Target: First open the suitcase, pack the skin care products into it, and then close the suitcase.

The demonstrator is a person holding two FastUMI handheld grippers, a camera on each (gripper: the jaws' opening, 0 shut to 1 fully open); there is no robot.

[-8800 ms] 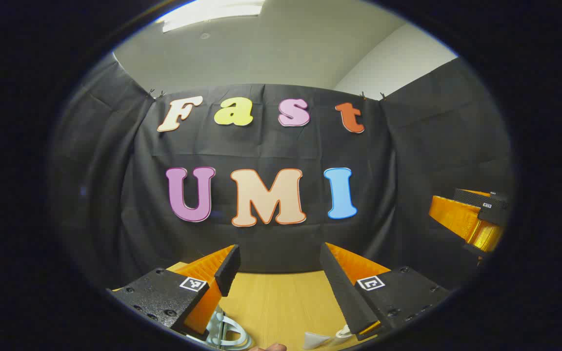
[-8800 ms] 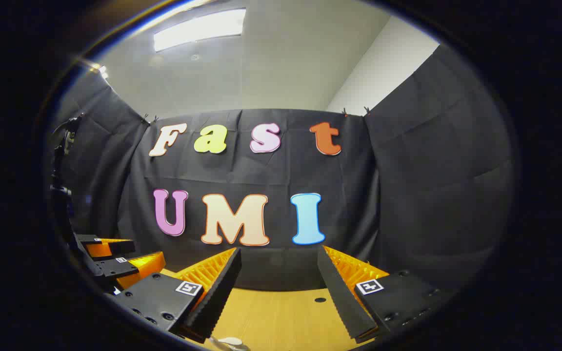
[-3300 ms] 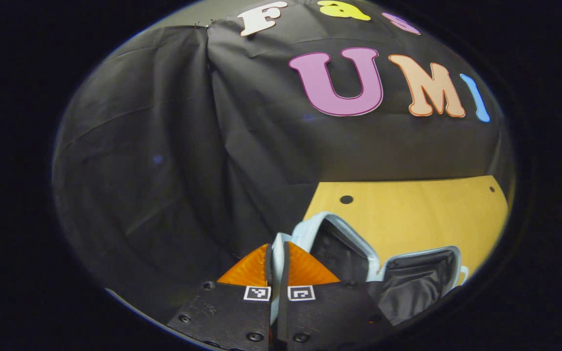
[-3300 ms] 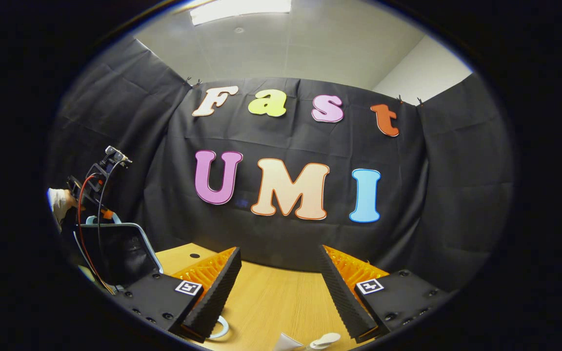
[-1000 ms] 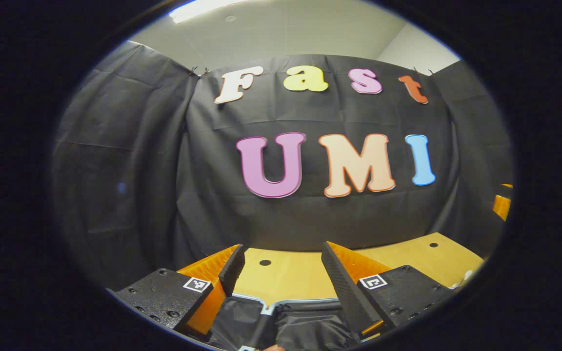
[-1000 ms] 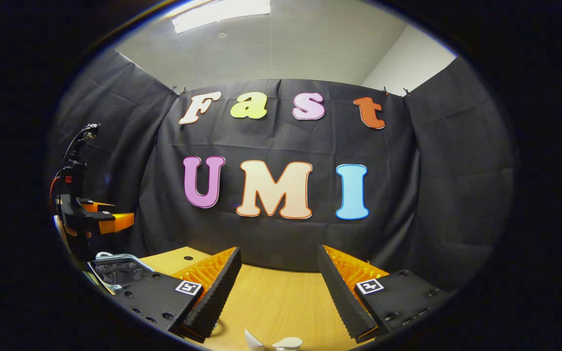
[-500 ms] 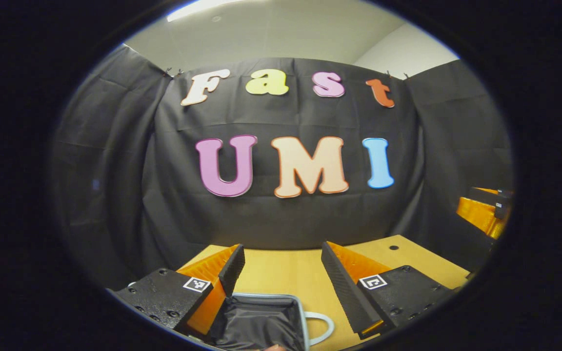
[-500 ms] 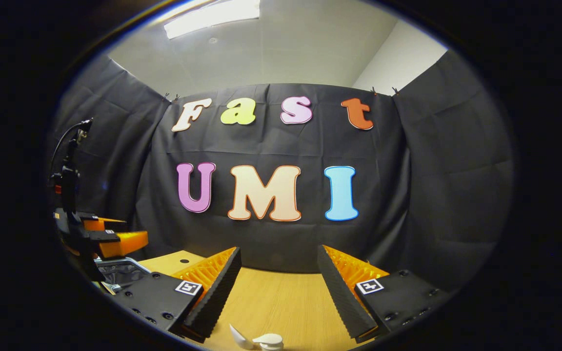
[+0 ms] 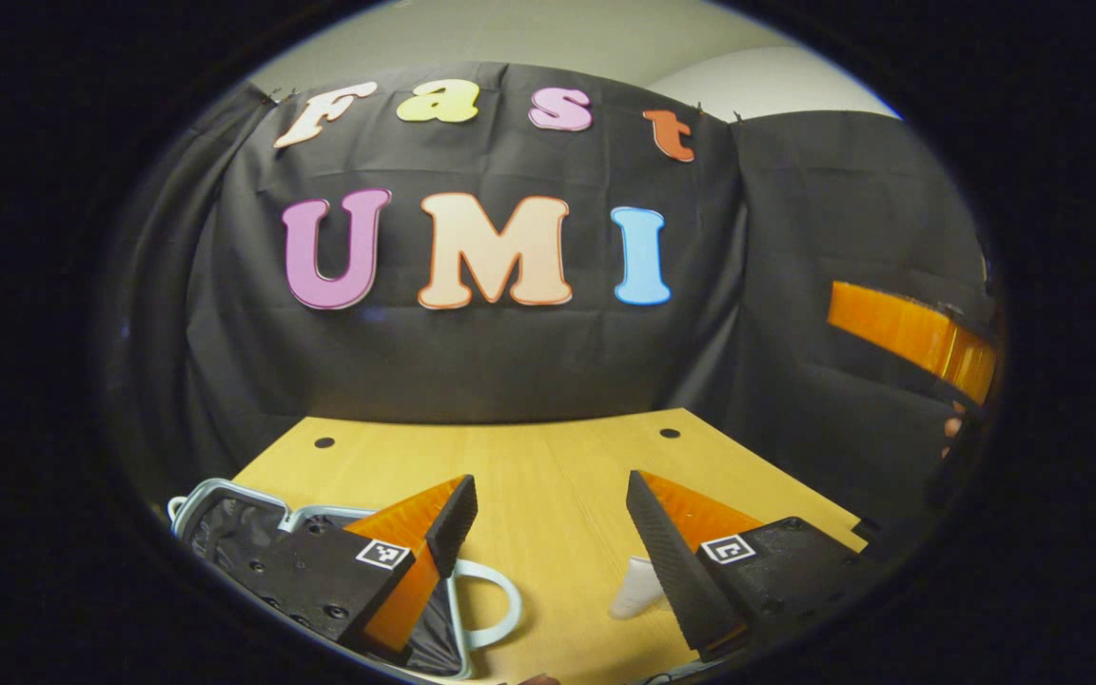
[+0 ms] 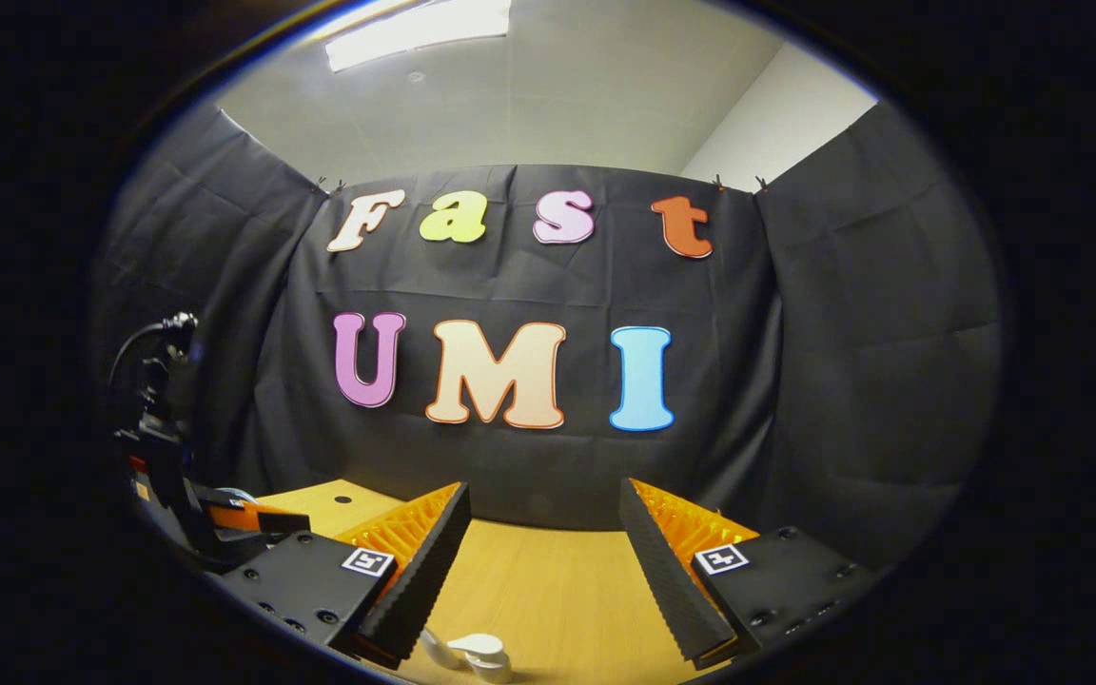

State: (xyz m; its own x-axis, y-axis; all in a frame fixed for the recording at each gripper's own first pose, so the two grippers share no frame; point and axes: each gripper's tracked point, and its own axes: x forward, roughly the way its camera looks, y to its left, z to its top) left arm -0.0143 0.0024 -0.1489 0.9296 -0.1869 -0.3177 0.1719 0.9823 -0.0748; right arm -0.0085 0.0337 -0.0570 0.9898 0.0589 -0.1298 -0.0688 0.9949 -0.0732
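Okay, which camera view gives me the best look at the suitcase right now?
The left gripper view: the open suitcase lies at lower left on the table, its pale rim, dark lining and handle visible behind the left gripper. In the right gripper view I cannot make the suitcase out.

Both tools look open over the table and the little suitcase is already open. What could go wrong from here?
1. The white skin care item sits right against one finger of the open left tool; a careless close might knock it away rather than grip it.
2. The open suitcase lies partly under that tool, whose body could catch the pale handle and drag it.
3. The right tool hovers over another white item, hard for it to judge.
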